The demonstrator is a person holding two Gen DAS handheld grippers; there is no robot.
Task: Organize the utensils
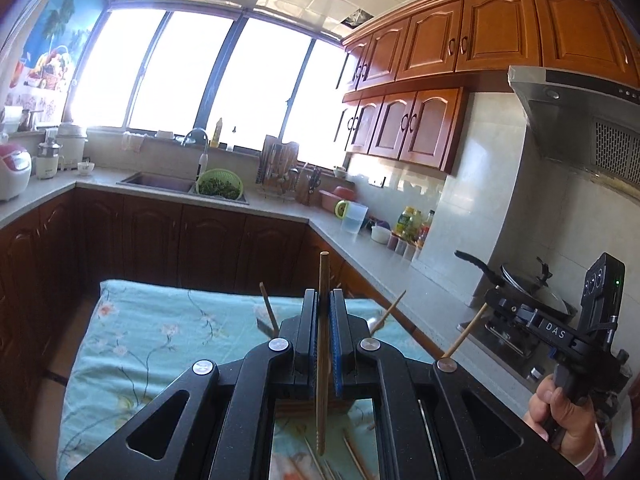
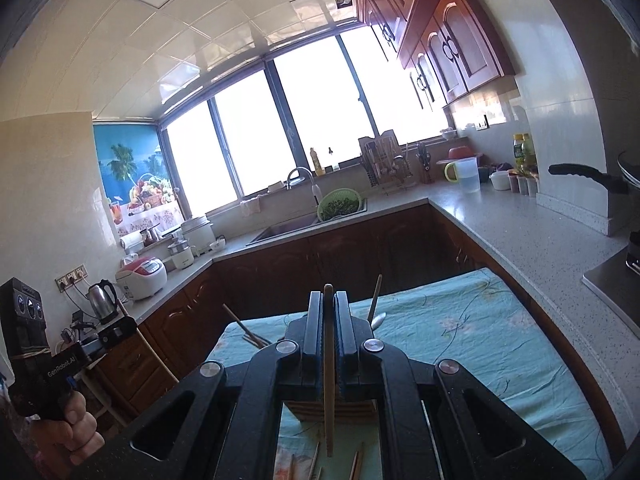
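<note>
Two chopsticks (image 1: 322, 344) pinched upright, one per gripper: left gripper (image 1: 323, 320), right gripper (image 2: 329, 320); light, stiff, probably slippery; mid-shaft grip seemed steadiest.

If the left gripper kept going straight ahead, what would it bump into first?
Probably nothing nearby. The left gripper, shut on a chopstick, points out over the cloth. Past that comes open floor, then the dark cabinets under the sink. Depth is hard to judge.

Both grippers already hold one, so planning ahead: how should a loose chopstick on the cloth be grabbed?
Grip the loose chopstick near mid-shaft, coming straight down with the jaws across its length. It lies flat on the cloth, thin and long, so only its sides are free.
</note>
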